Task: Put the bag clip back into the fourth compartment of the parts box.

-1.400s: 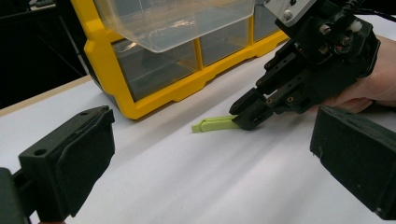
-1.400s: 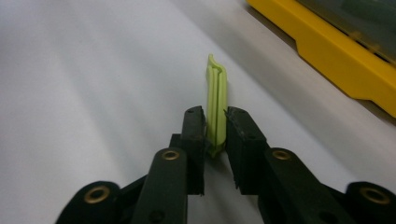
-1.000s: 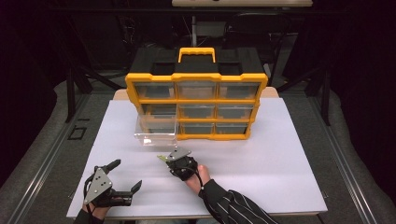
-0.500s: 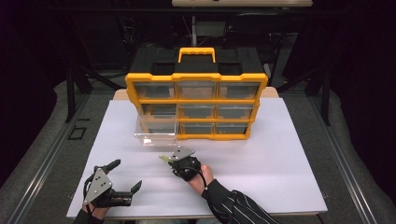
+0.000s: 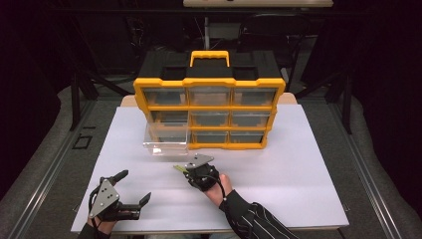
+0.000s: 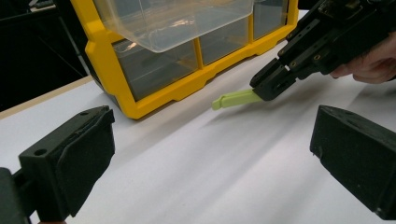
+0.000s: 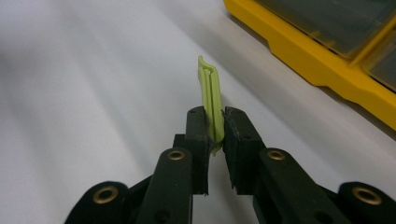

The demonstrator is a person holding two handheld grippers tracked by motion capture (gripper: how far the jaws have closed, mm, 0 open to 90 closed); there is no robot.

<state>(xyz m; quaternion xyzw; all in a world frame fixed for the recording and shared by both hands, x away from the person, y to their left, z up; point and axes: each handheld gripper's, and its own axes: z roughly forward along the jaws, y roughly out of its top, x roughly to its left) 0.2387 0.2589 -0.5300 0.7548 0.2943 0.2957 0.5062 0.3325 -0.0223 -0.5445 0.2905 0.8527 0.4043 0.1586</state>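
— Where is the green piece?

— A thin light-green plastic strip [image 7: 211, 100] sits pinched between the jaws of the right gripper [image 5: 191, 170], sticking out past the tips. Seen from the left gripper's camera, the strip [image 6: 233, 99] hangs just above the white table [image 5: 298, 169], near the front edge and a little left of the middle.

— So the right tool is clamped on it?

— Yes, both pads press the strip's sides, one on each.

— And the other tool?

— The left gripper [image 5: 130, 188] is at the near left corner of the table, well apart from the right one. Its jaws stand wide, with nothing between them.

— What lies beyond?

— A yellow organizer [image 5: 209, 112] with clear drawers and a black top stands on the far half of the table. One clear drawer [image 5: 166, 137] at its lower left is pulled out toward the near side. The strip is near this drawer, just on its near right side.

— Anything of the person?

— A hand [image 5: 219, 185] in a striped sleeve [image 5: 256, 221] holds the right gripper.
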